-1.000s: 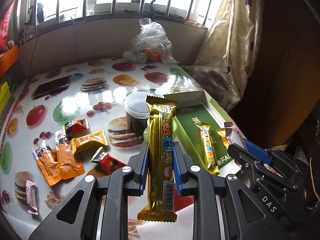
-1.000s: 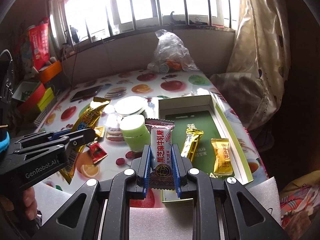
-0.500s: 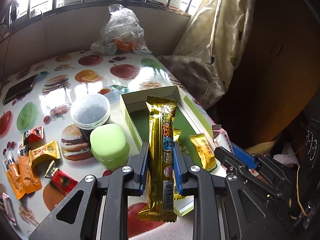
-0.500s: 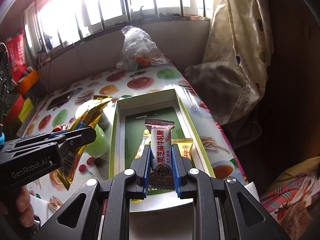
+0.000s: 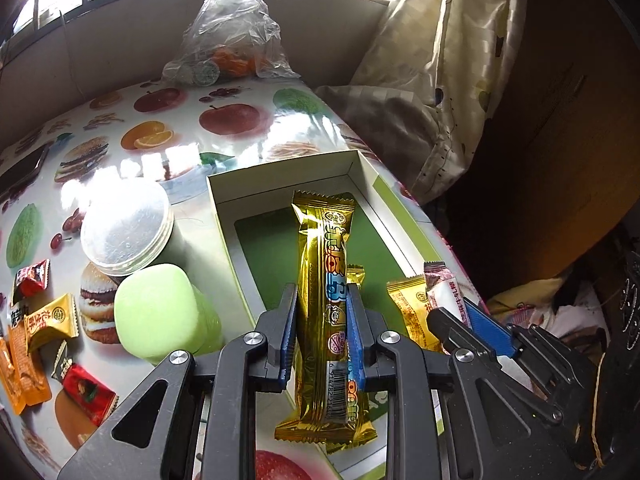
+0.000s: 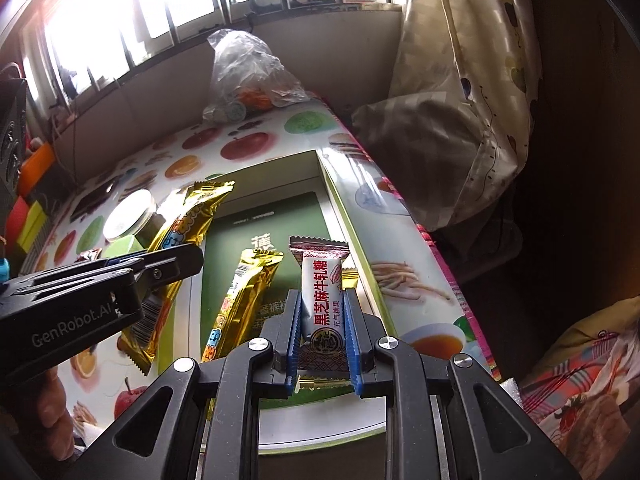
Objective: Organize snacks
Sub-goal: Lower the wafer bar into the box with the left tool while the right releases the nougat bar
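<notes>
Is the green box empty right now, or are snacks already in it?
Not empty. The green box already holds a gold bar lying on its floor, plus a small yellow packet near its right wall.

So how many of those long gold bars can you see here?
2. One gold bar is clamped in the left gripper; another gold bar lies in the box. Others may be hidden.
</notes>
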A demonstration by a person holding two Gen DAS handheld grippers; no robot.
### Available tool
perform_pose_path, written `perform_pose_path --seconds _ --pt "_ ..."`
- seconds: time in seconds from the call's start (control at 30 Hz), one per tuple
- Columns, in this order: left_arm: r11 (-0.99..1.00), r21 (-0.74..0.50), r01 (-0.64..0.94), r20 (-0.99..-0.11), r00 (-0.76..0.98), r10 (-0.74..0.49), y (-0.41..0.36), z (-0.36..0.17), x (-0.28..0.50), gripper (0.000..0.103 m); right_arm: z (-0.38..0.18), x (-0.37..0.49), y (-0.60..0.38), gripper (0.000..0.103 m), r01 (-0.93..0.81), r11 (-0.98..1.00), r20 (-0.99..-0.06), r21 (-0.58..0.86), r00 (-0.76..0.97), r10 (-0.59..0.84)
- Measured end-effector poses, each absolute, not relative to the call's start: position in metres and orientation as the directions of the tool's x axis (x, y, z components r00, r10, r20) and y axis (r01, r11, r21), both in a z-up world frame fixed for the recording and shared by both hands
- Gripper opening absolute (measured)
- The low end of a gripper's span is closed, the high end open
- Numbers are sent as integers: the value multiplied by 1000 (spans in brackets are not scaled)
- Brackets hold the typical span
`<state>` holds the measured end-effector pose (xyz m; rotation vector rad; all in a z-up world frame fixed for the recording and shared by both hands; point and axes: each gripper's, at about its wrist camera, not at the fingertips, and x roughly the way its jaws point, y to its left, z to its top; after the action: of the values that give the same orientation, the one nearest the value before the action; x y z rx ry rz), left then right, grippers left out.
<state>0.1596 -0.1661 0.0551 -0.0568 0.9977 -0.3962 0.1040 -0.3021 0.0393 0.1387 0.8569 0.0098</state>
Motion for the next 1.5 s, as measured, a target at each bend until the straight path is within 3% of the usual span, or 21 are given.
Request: perform_pose_path --seconds 0.77,0.93,1.03,1.5 --pt "926 -239 293 -834 426 -351 -180 32 178 23 23 116 -300 19 -1 995 -758 101 647 78" --pt "922 -250 297 -830 424 -362 -178 33 178 25 24 117 -298 28 -6 995 -760 96 646 77" --pt "919 -256 299 -827 425 -369 -177 34 178 38 25 117 -299 32 -6 995 -759 96 646 77" --pt "915 -264 306 -807 450 -383 -170 48 165 39 34 109 -297 44 7 997 -749 82 660 57"
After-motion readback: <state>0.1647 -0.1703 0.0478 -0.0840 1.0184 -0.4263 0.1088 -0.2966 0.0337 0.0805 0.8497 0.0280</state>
